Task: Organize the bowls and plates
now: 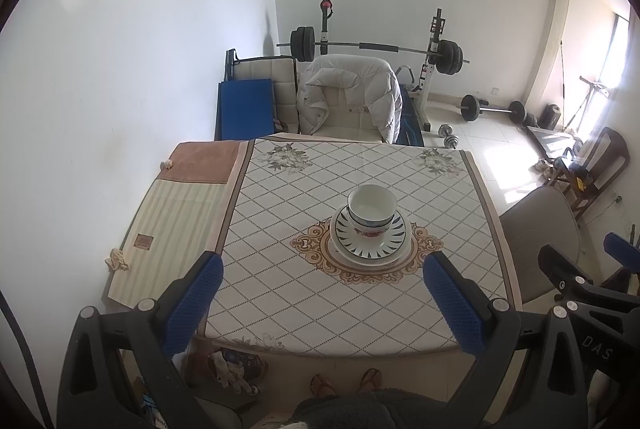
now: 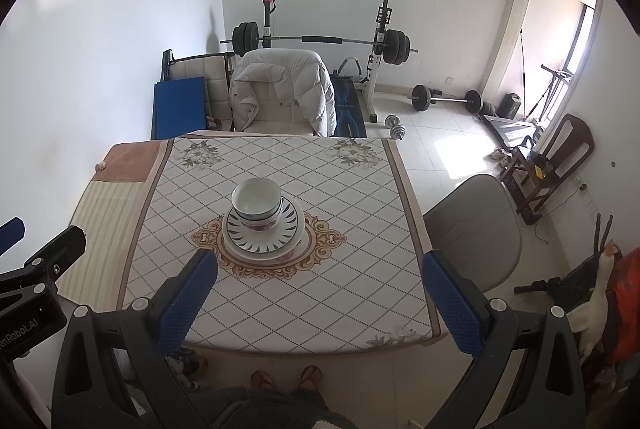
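White bowls (image 1: 372, 207) sit nested on stacked plates (image 1: 369, 243) at the table's (image 1: 280, 289) middle, over the cloth's gold medallion. Both grippers hang above the near edge, jaws spread wide, pinching nothing. From the left gripper (image 1: 324, 303) the stack lies ahead and slightly right; from the right gripper (image 2: 320, 303) it lies ahead and to the left. Neither looks clearly nearer. The stack looks already organized. Writing: "DAS" on one gripper body, "enRobot.AI" on the other.
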Demonstrator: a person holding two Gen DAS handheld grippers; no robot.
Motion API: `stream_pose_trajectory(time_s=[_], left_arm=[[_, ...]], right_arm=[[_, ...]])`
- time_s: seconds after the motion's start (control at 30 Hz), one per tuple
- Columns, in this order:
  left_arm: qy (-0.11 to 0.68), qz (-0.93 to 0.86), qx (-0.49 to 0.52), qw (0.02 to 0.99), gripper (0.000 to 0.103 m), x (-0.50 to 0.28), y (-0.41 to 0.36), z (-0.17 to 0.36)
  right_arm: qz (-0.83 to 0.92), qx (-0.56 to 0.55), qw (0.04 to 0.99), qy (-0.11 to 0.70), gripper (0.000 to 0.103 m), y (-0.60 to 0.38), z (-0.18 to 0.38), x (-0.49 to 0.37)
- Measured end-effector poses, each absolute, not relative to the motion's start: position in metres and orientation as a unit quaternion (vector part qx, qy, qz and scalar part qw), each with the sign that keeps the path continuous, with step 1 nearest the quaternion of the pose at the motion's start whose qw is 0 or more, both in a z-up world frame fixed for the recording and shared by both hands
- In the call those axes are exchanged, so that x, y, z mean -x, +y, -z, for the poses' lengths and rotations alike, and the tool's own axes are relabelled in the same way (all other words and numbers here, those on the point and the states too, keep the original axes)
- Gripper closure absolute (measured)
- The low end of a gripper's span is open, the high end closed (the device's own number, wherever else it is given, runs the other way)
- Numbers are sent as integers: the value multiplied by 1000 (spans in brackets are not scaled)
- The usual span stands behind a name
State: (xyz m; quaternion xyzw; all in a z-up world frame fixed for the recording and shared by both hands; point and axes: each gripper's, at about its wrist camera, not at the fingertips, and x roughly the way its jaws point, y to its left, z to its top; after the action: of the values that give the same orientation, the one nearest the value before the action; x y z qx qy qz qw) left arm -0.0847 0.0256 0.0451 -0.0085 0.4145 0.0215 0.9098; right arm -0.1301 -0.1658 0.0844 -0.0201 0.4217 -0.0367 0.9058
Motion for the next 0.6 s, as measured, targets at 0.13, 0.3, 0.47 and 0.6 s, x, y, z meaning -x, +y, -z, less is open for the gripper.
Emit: stream_pose_trajectory(time_s=[0.13, 0.3, 0.47, 0.6], left_arm=[[414, -22, 9, 910, 0, 84, 26, -45], [414, -22, 6, 910, 0, 85, 26, -45], [416, -23, 6, 909, 0, 87, 26, -43], [418, -23, 5, 908, 0, 88, 27, -41]], right_arm=[[37, 19, 906, 420, 0, -166, -84, 132], [37, 18, 907, 420, 0, -164, -83, 134], [35, 15, 905, 423, 0, -164, -83, 134], [35, 15, 904, 425, 0, -163, -82, 135]])
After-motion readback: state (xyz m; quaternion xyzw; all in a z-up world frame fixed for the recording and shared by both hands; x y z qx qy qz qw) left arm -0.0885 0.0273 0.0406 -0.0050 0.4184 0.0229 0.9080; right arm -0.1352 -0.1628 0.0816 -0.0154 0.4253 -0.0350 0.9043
